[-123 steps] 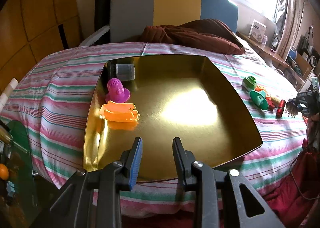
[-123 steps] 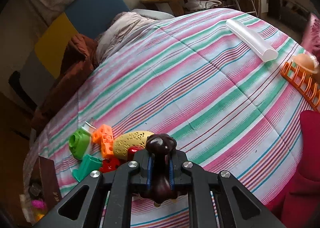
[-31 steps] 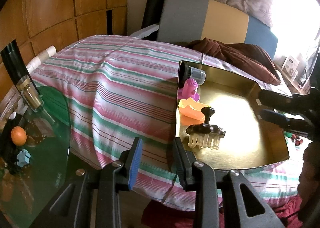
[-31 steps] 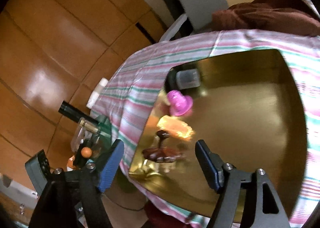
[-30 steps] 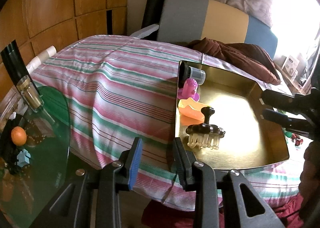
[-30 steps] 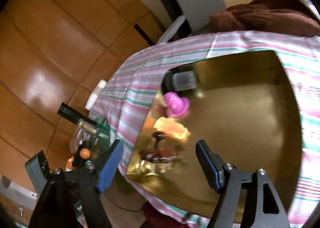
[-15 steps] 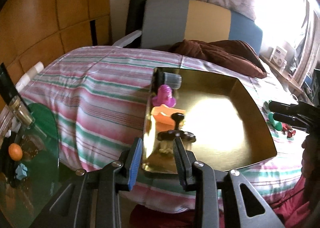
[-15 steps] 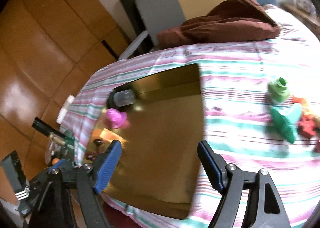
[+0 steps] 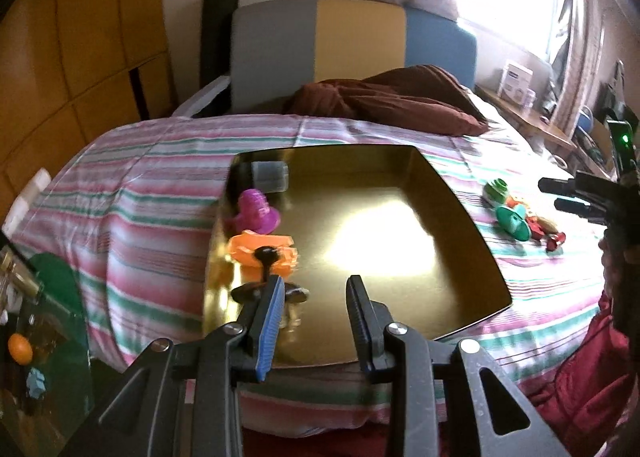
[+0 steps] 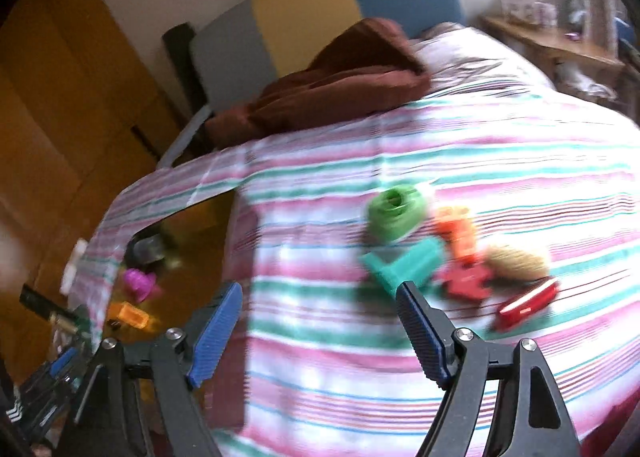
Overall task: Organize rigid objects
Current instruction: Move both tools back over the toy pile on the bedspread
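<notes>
A gold tray (image 9: 472,241) lies on the striped bed and holds a grey cup (image 9: 270,175), a magenta toy (image 9: 256,213), an orange piece (image 9: 262,253) and a dark brown brush (image 9: 268,289) along its left side. My left gripper (image 9: 316,313) is open and empty over the tray's near edge. My right gripper (image 10: 320,333) is open wide and empty, above the bed near a pile of toys: a green spool (image 10: 396,213), a teal piece (image 10: 404,265), an orange block (image 10: 458,233), a red piece (image 10: 466,281), a yellow oval (image 10: 516,263) and a red bar (image 10: 528,303). The right view is blurred.
A brown blanket (image 9: 384,101) lies at the head of the bed before a grey, yellow and blue headboard (image 9: 352,41). A green glass side table (image 9: 44,321) with small items stands at the left. A wooden shelf (image 9: 532,125) runs along the right wall.
My right gripper let go of the brown brush in the tray and swung right to the toy pile. My left gripper has moved in toward the tray's near edge.
</notes>
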The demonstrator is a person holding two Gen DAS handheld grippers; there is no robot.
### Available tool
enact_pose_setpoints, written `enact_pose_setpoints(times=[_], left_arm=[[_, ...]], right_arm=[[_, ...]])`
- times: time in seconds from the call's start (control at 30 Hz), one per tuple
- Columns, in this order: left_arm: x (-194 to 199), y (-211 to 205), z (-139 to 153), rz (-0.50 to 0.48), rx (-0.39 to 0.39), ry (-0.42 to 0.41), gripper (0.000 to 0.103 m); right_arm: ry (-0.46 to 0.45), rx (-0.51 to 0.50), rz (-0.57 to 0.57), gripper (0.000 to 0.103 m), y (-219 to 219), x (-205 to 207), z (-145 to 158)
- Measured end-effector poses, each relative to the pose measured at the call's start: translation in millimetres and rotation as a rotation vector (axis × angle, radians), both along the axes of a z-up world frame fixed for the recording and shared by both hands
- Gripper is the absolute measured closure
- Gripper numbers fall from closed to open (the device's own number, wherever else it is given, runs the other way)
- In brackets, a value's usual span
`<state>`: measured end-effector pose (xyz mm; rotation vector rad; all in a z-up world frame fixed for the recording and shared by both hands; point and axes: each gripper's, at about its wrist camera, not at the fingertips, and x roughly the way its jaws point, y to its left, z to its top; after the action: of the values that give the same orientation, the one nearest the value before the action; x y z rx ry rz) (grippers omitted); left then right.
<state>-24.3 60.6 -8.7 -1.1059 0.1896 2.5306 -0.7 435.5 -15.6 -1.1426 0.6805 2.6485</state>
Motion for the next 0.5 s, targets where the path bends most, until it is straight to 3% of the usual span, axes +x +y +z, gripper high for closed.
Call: enact_pose_setpoints(times=[0.17, 0.3, 0.37, 0.5], left_arm=[[2, 26, 4, -0.061, -0.012, 0.006, 0.071], [4, 51, 5, -0.113, -0.029, 0.008, 0.071], [5, 66, 4, -0.143, -0.03, 0.007, 0.071], [10, 92, 1, -0.2, -0.03, -0.006, 0.071]], right_arm=[[-0.006, 0.059, -0.13, 0.022, 50, 11, -4], [-0.018, 0.079, -0.314, 0.022, 91, 29, -21], [-0.065, 0.051, -0.4, 0.022, 107, 34, -28], [-0.031, -0.03, -0.463, 0.022, 125, 44, -29]])
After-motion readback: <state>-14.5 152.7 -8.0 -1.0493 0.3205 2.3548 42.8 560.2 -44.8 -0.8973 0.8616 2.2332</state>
